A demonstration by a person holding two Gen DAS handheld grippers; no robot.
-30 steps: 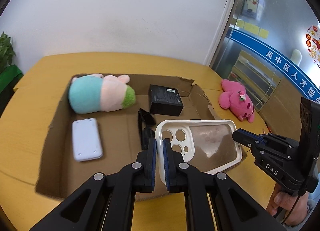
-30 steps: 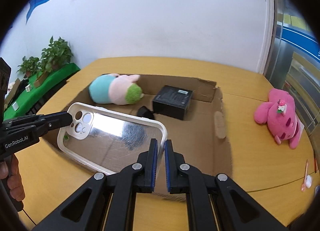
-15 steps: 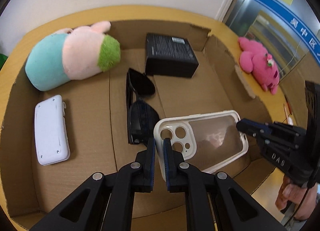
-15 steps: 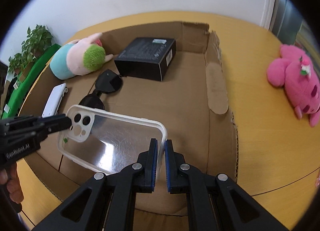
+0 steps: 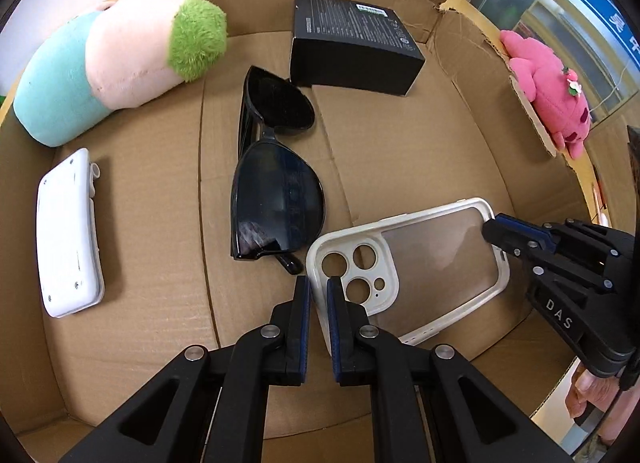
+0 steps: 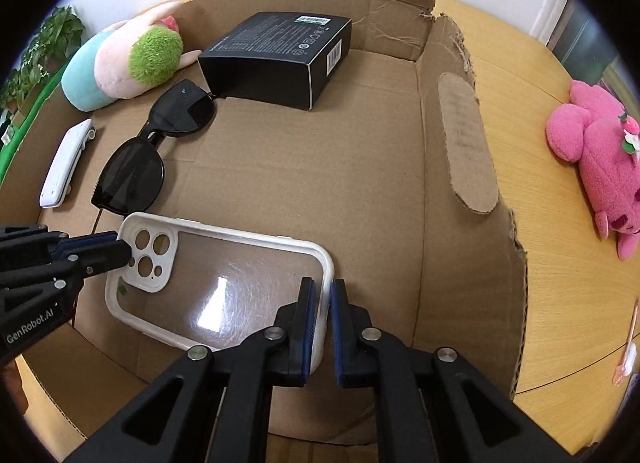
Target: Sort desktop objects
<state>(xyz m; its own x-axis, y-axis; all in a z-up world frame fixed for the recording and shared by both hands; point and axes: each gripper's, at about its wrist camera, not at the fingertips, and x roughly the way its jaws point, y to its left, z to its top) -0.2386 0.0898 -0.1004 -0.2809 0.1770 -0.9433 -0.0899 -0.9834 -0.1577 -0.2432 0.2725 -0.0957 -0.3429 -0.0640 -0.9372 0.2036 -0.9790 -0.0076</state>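
The right gripper has "DAS" in white letters on its black body, and the left gripper reads "GenRobot.AI" along its side. The black box carries a barcode label and small white print too fine to read.

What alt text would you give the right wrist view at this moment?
Both grippers hold a clear phone case with a white rim low over a cardboard box: the right gripper pinches its plain end, the left gripper its camera-cutout end. In the box lie black sunglasses, a black carton, a white device and a pastel plush; a pink plush lies outside on the table.
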